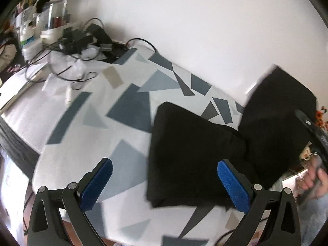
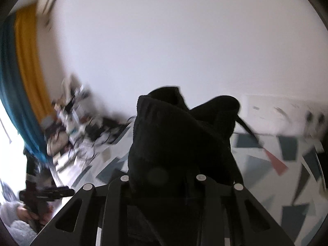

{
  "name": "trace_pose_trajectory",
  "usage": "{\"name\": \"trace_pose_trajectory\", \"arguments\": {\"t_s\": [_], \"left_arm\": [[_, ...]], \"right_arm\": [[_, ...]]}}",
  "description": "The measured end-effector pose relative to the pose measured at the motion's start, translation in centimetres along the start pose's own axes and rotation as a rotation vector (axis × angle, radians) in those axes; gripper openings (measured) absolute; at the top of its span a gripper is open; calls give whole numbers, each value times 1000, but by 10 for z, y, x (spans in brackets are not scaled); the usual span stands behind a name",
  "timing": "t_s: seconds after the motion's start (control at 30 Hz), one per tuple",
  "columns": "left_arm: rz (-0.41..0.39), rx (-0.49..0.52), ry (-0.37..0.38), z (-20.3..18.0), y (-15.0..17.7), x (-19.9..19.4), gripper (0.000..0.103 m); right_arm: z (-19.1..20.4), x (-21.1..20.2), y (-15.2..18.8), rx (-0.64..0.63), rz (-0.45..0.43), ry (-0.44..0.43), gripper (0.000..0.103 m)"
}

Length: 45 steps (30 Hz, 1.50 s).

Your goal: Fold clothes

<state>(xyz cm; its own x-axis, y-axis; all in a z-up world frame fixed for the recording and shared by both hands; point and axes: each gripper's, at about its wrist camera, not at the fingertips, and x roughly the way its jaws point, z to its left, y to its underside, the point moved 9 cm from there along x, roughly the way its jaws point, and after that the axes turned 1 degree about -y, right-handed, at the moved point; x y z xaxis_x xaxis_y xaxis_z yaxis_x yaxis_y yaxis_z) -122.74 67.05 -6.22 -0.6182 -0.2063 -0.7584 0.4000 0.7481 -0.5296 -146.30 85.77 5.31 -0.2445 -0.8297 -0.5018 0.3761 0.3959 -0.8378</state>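
The left gripper [image 1: 165, 181] is held spread wide and empty above the patterned board [image 1: 127, 110]. A black garment [image 1: 190, 153] lies partly on the board; its far part is lifted, bunched and pinched in the right gripper [image 2: 164, 186].

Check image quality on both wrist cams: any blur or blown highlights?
Left wrist: mild motion blur, lifted black cloth edge smeared, wall bright, blue pads fairly sharp. Right wrist: heavy smear on the clutter; black garment blocks the centre, left edge overexposed.
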Motion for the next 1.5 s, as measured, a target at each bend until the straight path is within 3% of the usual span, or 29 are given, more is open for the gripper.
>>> {"name": "trace_pose_trajectory", "arguments": {"t_s": [0.13, 0.3, 0.37, 0.67, 0.83, 1.0, 1.13, 1.2, 1.27, 1.4, 1.47, 1.5], "left_arm": [[0, -30, 3, 41, 12, -18, 103], [24, -86, 16, 78, 21, -22, 103], [29, -89, 28, 85, 21, -21, 103], [63, -142, 165, 83, 3, 0, 103], [87, -128, 203, 71, -7, 13, 103], [92, -40, 195, 49, -13, 22, 103], [73, 181, 236, -7, -12, 25, 103], [81, 227, 256, -25, -7, 33, 103], [96, 236, 267, -35, -2, 44, 103], [126, 253, 289, -55, 9, 67, 101], [140, 262, 301, -65, 14, 78, 94], [148, 266, 306, -70, 16, 83, 78]], "right_arm": [[89, 73, 44, -261, 139, 24, 27], [139, 148, 152, -569, 383, 82, 27], [142, 158, 174, -667, 423, 125, 28], [149, 143, 172, -774, 493, 180, 37], [150, 103, 149, -542, 487, 33, 58], [142, 84, 125, -335, 445, -44, 59], [105, 93, 92, -79, 405, -47, 59], [90, 105, 70, 19, 399, -55, 59], [83, 128, 51, 40, 416, -55, 59], [91, 173, 41, -57, 522, -37, 59], [91, 189, 45, -103, 588, 17, 58], [88, 193, 48, -102, 618, 43, 58]]}}
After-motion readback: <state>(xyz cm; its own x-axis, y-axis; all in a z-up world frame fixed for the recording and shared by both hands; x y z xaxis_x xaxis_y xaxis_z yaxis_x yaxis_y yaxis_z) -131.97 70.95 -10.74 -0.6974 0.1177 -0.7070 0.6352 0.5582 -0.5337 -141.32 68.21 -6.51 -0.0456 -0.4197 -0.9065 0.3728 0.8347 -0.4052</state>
